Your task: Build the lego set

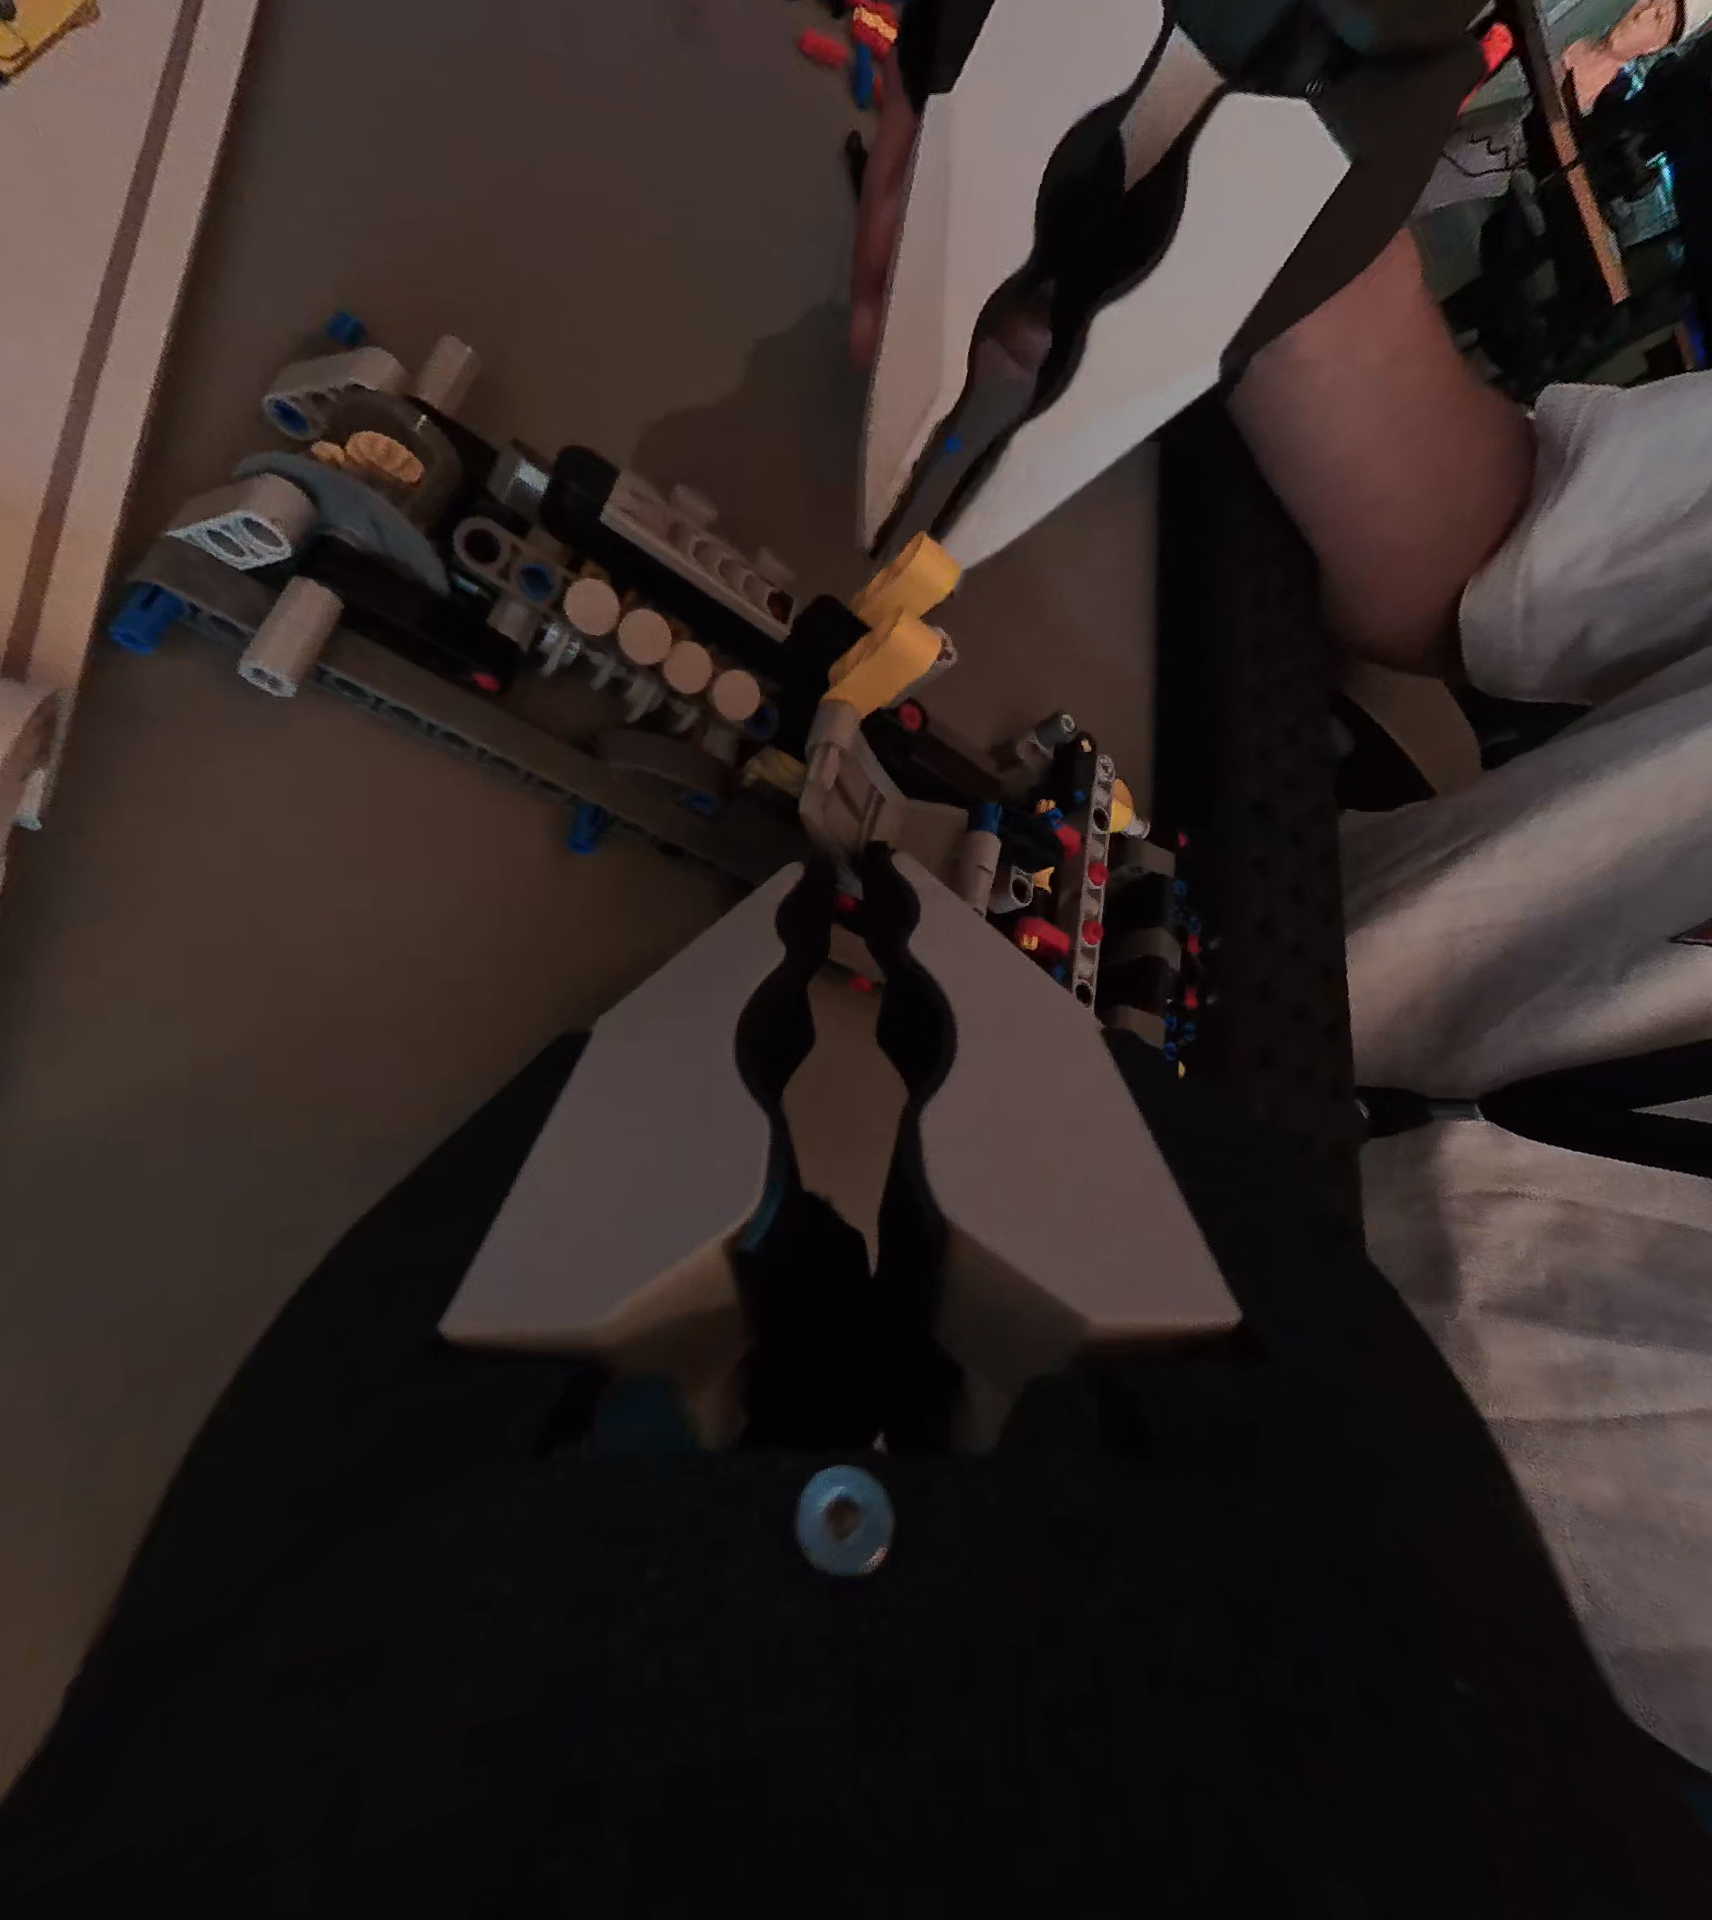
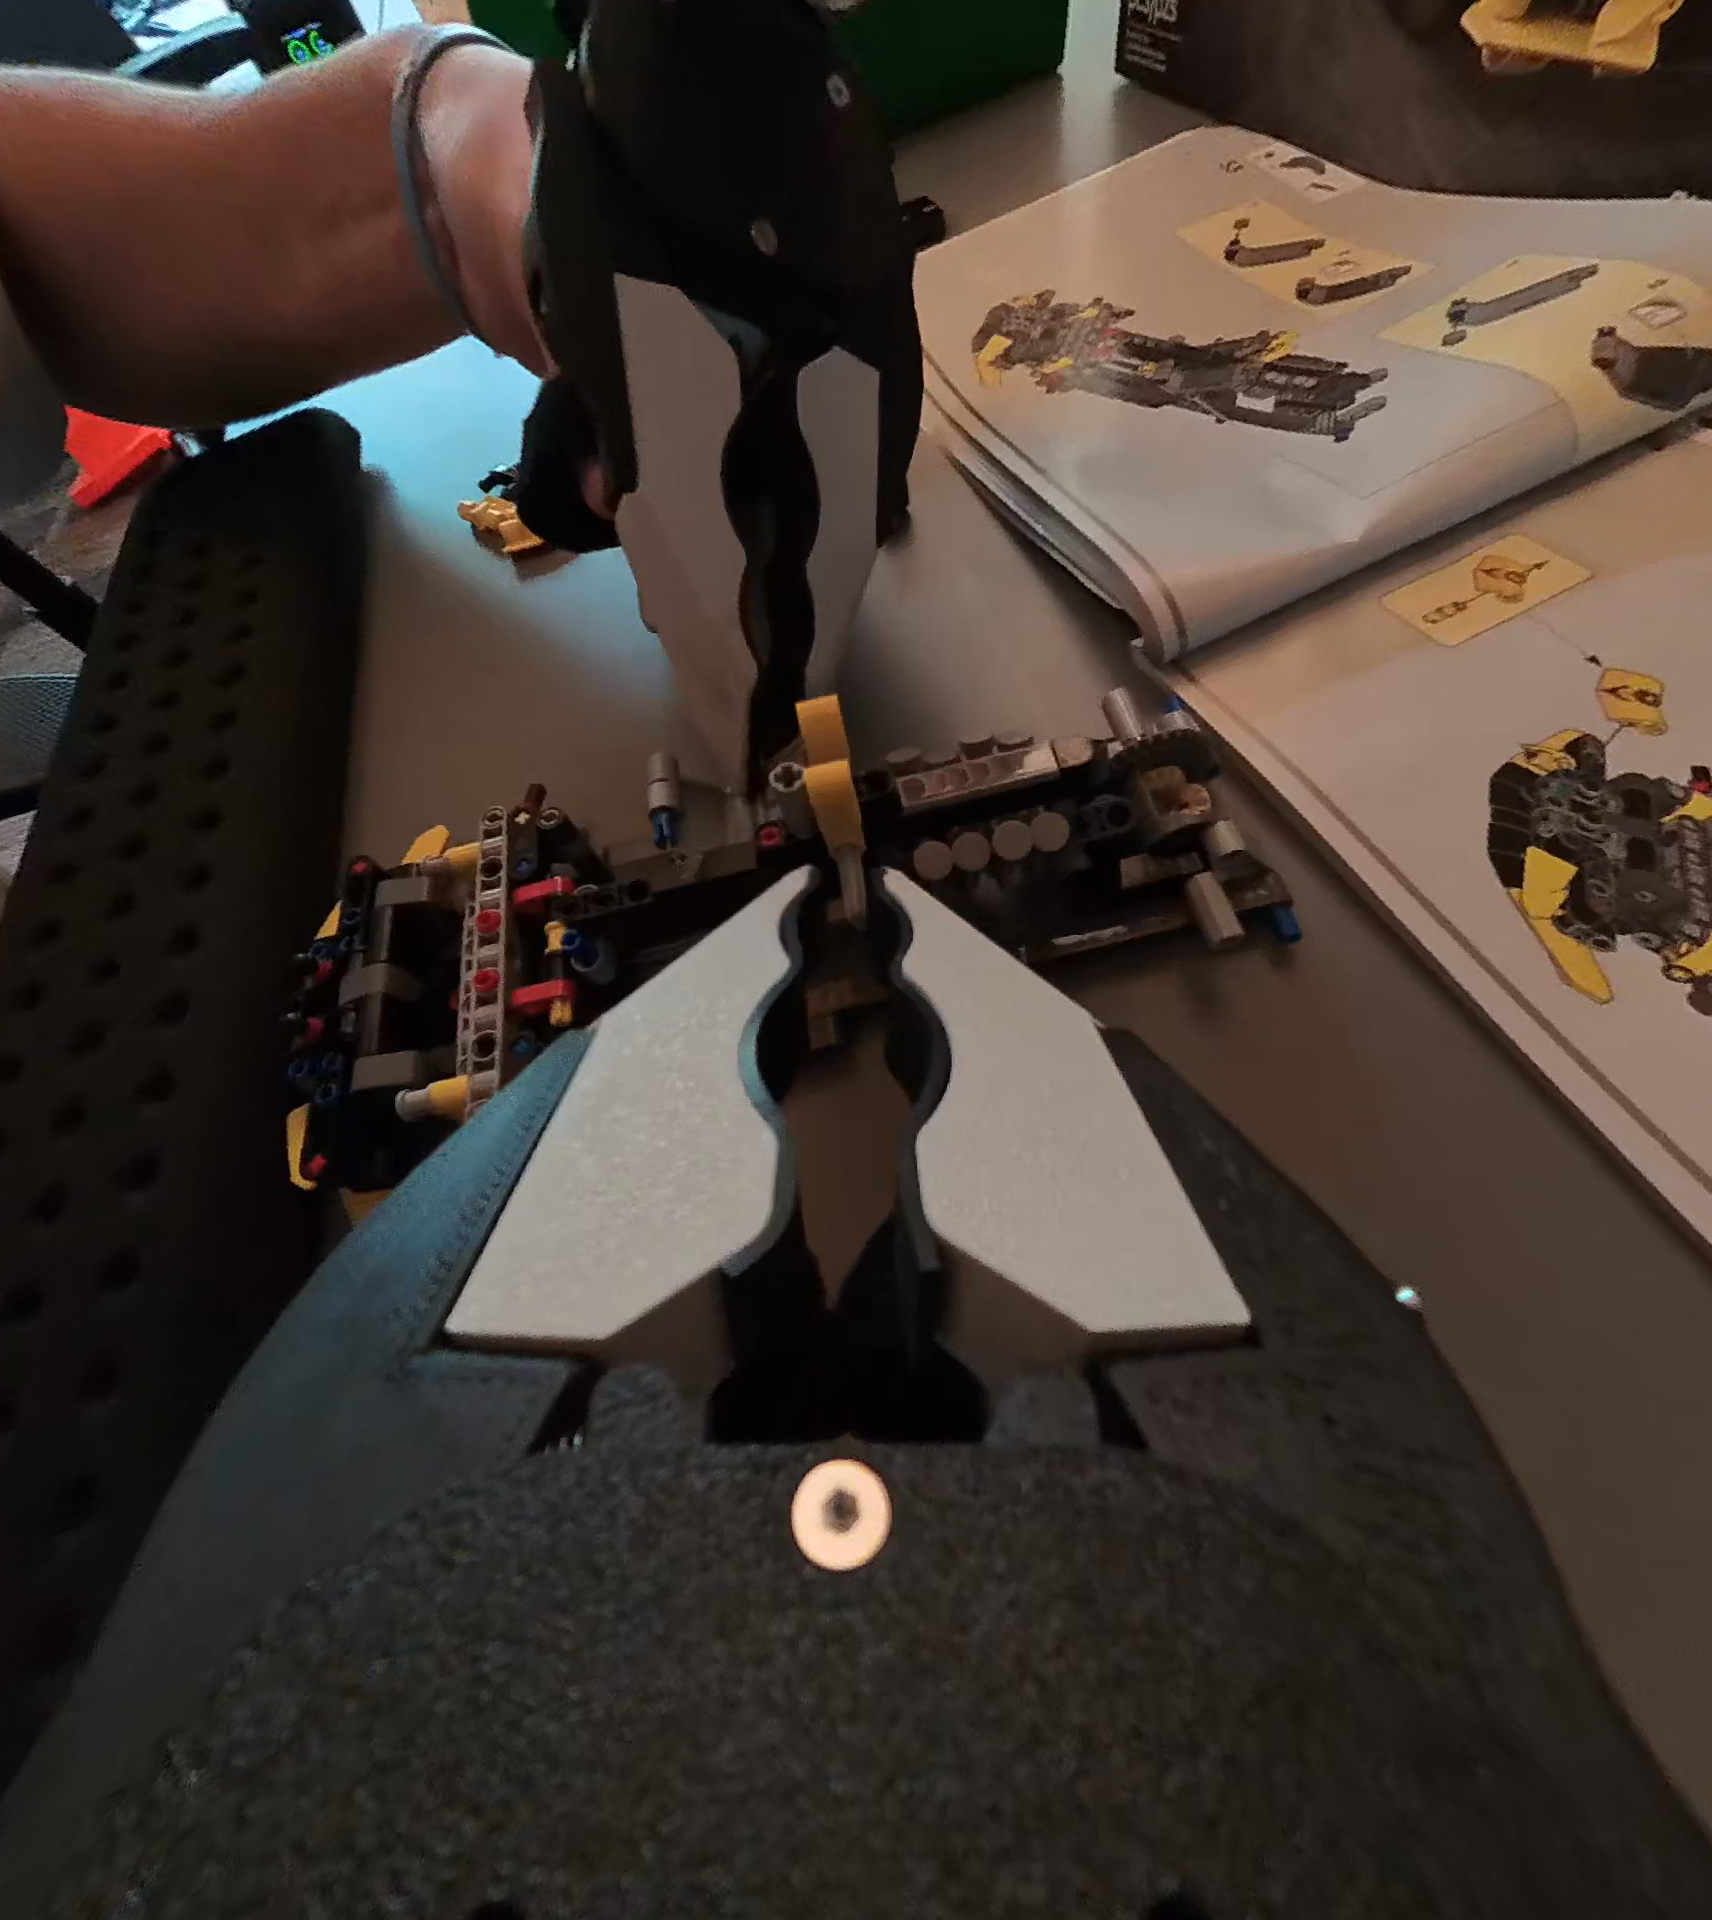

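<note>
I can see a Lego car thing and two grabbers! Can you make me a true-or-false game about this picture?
1. The long black and grey Lego model lies on the grey table. True.
2. Bright green curved pieces sit at the model's middle. False: the curved pieces there are yellow.
3. An open paper instruction booklet lies beside the model. True.
4. The left gripper is far from the model. False: its tips are at the model's middle, close to the right gripper.
5. The person's wrist has a thin band around it. True.
</note>
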The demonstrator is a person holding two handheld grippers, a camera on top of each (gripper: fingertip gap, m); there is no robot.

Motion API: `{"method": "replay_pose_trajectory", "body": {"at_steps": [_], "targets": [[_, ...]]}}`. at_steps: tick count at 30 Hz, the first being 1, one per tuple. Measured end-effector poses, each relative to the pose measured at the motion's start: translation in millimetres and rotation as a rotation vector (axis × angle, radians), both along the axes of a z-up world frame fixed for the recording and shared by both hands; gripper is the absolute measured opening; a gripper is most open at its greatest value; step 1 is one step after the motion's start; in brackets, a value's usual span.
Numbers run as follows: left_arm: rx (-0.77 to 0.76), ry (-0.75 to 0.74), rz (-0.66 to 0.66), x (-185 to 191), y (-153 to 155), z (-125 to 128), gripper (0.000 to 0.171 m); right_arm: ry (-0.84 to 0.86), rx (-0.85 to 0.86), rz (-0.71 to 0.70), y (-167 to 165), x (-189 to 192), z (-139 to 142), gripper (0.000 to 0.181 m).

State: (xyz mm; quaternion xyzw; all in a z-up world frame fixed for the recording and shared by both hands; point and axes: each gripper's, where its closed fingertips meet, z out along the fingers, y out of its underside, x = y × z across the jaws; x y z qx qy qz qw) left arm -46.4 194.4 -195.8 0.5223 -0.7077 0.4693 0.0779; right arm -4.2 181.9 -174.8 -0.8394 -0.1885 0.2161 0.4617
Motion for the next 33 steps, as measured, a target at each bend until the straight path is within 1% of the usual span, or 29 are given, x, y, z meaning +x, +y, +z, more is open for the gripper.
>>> {"method": "replay_pose_trajectory", "body": {"at_steps": [1,6,11,15,17,19,21,22,25,27,29,31,32,33], "targets": [[0.0,0.001,0.004,0.2,0.2,0.1,0.002,-0.004,-0.001,-0.005,0.4,1.3,-0.5,0.004],[0.029,-0.032,0.012,-1.1,6.4,1.1,0.001,-0.004,-0.002,0.004,-0.1,0.4,-0.7,0.003],[0.048,-0.063,-0.014,-3.0,8.2,0.4,0.001,0.002,-0.002,0.005,1.0,-1.4,-0.8,0.002],[0.129,-0.133,-0.044,-2.3,9.4,0.1,0.002,0.008,-0.005,0.005,1.0,-1.5,-1.0,0.003],[0.162,-0.143,-0.047,-2.6,8.2,-0.6,0.003,0.012,-0.004,0.004,1.1,-1.4,-0.7,0.003],[0.179,-0.108,-0.037,-5.2,8.8,-1.7,0.005,0.018,0.0,0.004,2.0,-2.0,-0.1,0.002],[0.218,-0.079,-0.007,-10.4,16.0,0.5,0.016,0.021,0.002,0.005,2.8,-2.7,0.1,0.002],[0.237,-0.079,0.005,-15.1,19.9,4.1,0.017,0.019,0.0,0.005,2.9,-2.6,-0.3,0.002],[0.287,-0.128,0.119,-23.7,33.8,18.6,0.017,0.014,0.003,-0.002,3.5,-2.4,0.0,0.003],[0.279,-0.157,0.263,-22.3,42.3,24.3,0.016,0.009,0.001,-0.008,4.5,-2.2,0.0,0.005],[0.238,-0.188,0.436,-14.6,51.5,25.4,0.016,0.008,-0.002,-0.007,5.3,-2.7,0.0,0.004],[0.199,-0.25,0.581,-4.4,60.3,24.1,0.015,0.01,0.0,-0.007,5.8,-2.9,-0.1,0.005],[0.207,-0.25,0.635,-2.2,65.6,20.5,0.015,0.014,0.0,-0.008,5.9,-2.6,-0.2,0.005],[0.229,-0.246,0.645,-2.3,67.4,18.7,0.015,0.017,-0.001,-0.01,5.8,-2.0,-0.4,0.006]]}}
